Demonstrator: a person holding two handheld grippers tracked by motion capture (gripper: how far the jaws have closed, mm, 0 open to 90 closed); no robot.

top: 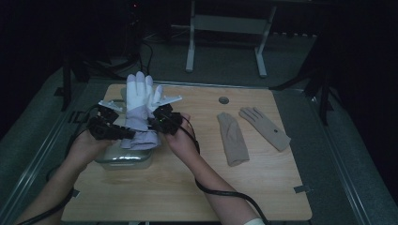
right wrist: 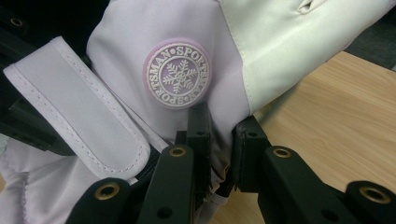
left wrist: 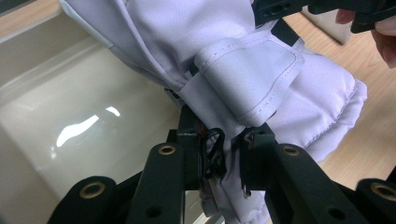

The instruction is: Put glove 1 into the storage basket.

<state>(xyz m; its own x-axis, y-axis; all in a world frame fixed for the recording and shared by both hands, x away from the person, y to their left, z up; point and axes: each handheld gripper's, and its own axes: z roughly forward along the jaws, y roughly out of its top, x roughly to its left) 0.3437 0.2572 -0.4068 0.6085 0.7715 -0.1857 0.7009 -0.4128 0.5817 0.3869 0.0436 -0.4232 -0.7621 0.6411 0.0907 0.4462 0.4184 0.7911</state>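
Ski glove [top: 139, 108], white and pale lilac, held up off the table [top: 197, 187] between both grippers, fingers pointing to 12 o'clock in the high view, cuff end at 6. It hangs above a clear plastic bin [top: 126, 158] sitting at approx. 9 o'clock on the tabletop.

Left gripper [top: 123, 134]: jaws pressed together on the glove's padded cuff, fabric bunched between them in the left gripper view [left wrist: 225, 161]. Bin wall [left wrist: 70, 107] seen just below, at 9 o'clock of that view.

Right gripper [top: 155, 121]: jaws nipped on the glove's lilac side fabric, just under a round snowflake badge [right wrist: 177, 73] reading SPORTSMAN; right gripper view [right wrist: 220, 154] confirms fabric caught between the pads. Velcro strap [right wrist: 79, 116] lies at 9 o'clock of the badge.

Elsewhere: two beige knit gloves [top: 233, 139] [top: 265, 128] flat on the table at approx. 3 o'clock, just beside each other, well apart from the grippers. Round grommet hole [top: 224, 100] in the table at 12 o'clock of them.
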